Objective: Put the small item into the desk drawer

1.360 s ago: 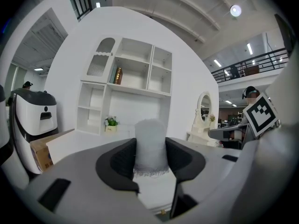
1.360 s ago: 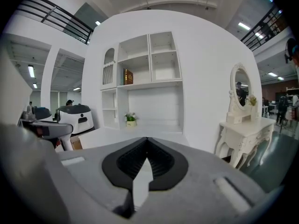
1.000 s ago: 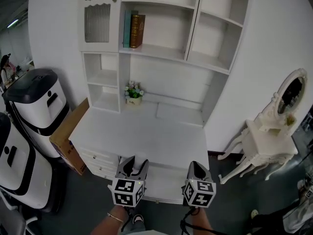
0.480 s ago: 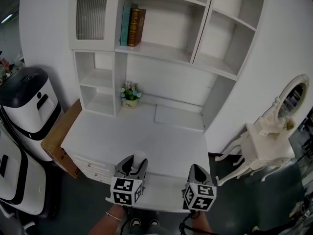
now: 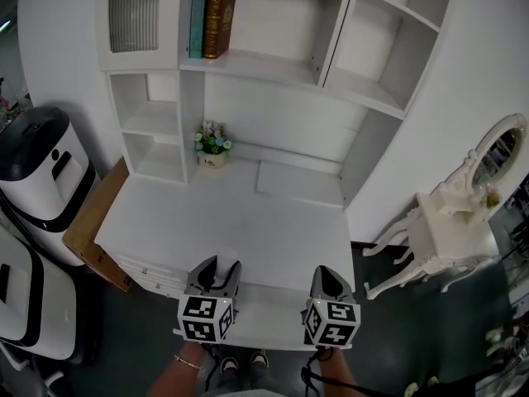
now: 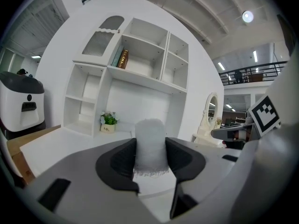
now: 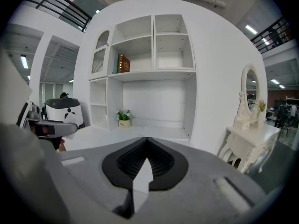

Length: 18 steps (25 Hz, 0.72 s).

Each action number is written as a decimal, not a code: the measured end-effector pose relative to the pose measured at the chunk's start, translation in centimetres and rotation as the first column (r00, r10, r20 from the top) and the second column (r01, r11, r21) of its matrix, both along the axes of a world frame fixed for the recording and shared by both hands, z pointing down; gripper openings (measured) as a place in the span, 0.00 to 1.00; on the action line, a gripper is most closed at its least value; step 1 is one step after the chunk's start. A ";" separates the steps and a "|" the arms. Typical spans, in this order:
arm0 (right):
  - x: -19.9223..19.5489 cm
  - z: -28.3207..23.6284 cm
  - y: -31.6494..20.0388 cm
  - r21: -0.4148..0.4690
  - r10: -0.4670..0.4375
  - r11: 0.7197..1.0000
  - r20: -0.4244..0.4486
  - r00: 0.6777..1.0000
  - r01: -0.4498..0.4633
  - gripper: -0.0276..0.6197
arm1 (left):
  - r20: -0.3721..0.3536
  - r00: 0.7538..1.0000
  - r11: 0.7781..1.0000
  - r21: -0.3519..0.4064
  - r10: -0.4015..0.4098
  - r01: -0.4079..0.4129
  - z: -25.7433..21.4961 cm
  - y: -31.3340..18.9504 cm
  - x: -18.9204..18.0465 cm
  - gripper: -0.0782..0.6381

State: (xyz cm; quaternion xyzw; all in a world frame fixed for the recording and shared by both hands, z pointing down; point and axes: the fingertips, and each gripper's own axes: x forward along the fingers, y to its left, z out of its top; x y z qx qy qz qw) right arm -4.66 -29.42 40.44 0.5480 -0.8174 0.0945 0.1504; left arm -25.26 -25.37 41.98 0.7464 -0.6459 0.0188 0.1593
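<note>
Head view first: the white desk (image 5: 223, 222) fills the middle, with its shelf unit (image 5: 273, 73) rising at the far side. Two books (image 5: 212, 23) stand on an upper shelf, and a little flower pot (image 5: 212, 145) sits far left on the desktop. The desk drawers (image 5: 147, 270) show under the near left edge, fronts flush. To the left, a cardboard sheet (image 5: 89, 226) leans on the desk beside white machines (image 5: 37, 168). A dressing table (image 5: 446, 236) stands well apart to the right. Nothing lies between the grippers and the desktop.

The left gripper (image 5: 219, 270) hangs over the near edge. The right gripper (image 5: 329, 278) is beside it.

Left gripper view: the jaws are clamped on the small item (image 6: 150, 146), a pale roll of cloth with a frayed lower edge, standing upright between the pads. The flower pot (image 6: 108, 122) is beyond it.

Right gripper view: the right gripper (image 7: 147, 143) has its jaws pressed together with nothing in them, and the desk and dressing table (image 7: 252, 134) lie ahead.

Compared with a second ago, both grippers have pushed in toward the desk. The shelf unit looms larger, its top now cut off. The grip on the roll is unchanged.
</note>
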 end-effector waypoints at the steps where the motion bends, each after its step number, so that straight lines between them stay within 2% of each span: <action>1: 0.1 0.3 0.0 -0.008 0.003 1.000 -0.002 1.000 -0.003 0.04 | 0.000 1.000 1.000 -0.007 0.005 -0.005 0.3 -0.1 0.1 0.36; 9: 2.2 2.1 -0.3 -0.050 0.042 0.998 -0.010 0.999 -0.043 0.04 | -0.008 1.000 0.998 -0.051 0.030 -0.031 2.3 -1.0 1.4 0.36; 18: 6.1 3.9 0.6 -0.081 0.121 0.989 -0.009 0.993 -0.122 0.04 | 0.010 0.993 0.988 -0.093 0.121 -0.120 4.0 -1.5 4.8 0.36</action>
